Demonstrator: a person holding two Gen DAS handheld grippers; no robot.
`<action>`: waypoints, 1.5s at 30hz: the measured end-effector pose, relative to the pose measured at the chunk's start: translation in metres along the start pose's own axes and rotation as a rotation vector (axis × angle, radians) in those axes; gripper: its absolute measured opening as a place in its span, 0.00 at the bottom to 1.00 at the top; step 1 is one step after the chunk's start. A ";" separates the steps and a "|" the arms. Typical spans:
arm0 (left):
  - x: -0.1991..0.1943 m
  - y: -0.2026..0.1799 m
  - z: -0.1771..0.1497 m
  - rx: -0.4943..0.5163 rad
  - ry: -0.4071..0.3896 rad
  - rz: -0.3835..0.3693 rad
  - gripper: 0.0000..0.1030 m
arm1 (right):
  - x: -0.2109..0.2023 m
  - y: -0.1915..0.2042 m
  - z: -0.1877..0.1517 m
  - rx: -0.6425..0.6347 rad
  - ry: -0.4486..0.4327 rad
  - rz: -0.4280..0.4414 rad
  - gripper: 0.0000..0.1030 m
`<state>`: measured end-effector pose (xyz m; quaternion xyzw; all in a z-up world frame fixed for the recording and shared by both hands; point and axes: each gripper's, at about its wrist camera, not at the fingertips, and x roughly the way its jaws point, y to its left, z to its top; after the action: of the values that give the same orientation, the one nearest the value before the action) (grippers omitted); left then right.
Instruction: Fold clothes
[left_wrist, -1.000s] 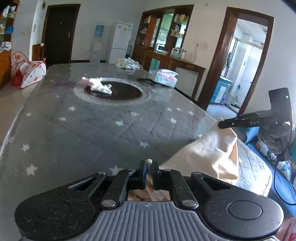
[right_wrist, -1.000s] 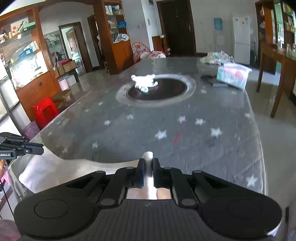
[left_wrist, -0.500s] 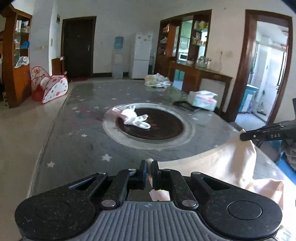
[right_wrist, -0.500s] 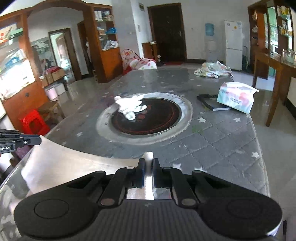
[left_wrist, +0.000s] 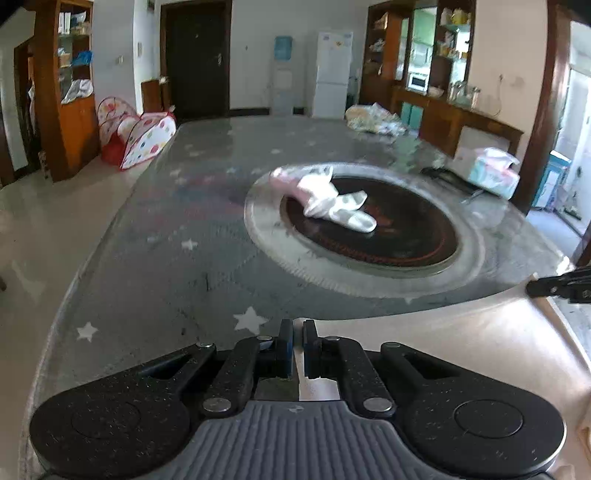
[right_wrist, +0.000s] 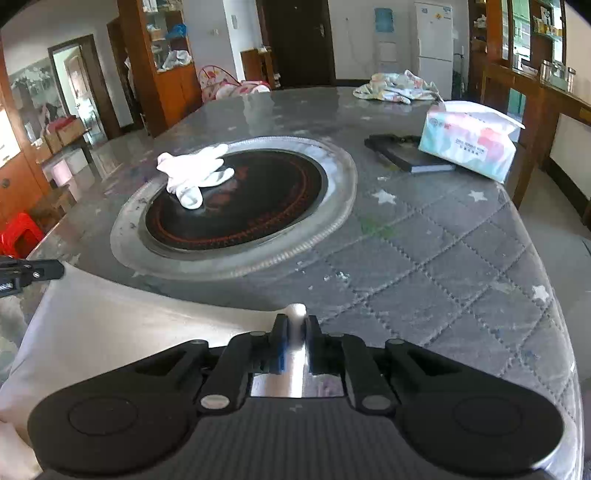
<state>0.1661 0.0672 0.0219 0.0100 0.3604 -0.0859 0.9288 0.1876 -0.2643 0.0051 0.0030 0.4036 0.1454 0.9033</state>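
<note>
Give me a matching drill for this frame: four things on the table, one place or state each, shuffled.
Things:
1. cream cloth
2. white socks
3. tissue pack
4. crumpled clothes

Places or states:
A. at the far end of the table
B. on the dark round plate in the middle
C. pinched by both grippers
D. beside a black book

Pairs: 1-C, 2-B, 3-D, 4-A

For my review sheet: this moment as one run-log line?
step: spreading | left gripper: shut on cream garment | right gripper: shut on cream garment | garment: stretched between both over quilted table
</note>
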 end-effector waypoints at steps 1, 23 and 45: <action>0.002 0.001 0.000 -0.009 0.004 0.004 0.09 | -0.001 0.000 0.001 -0.002 -0.001 0.000 0.16; -0.153 -0.108 -0.097 0.275 -0.027 -0.302 0.28 | -0.148 0.074 -0.111 -0.405 0.047 0.213 0.37; -0.139 -0.149 -0.128 0.319 -0.056 -0.304 0.06 | -0.165 0.048 -0.128 -0.246 -0.088 0.068 0.06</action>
<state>-0.0453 -0.0477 0.0270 0.1000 0.3136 -0.2811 0.9015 -0.0222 -0.2758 0.0450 -0.0876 0.3424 0.2240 0.9082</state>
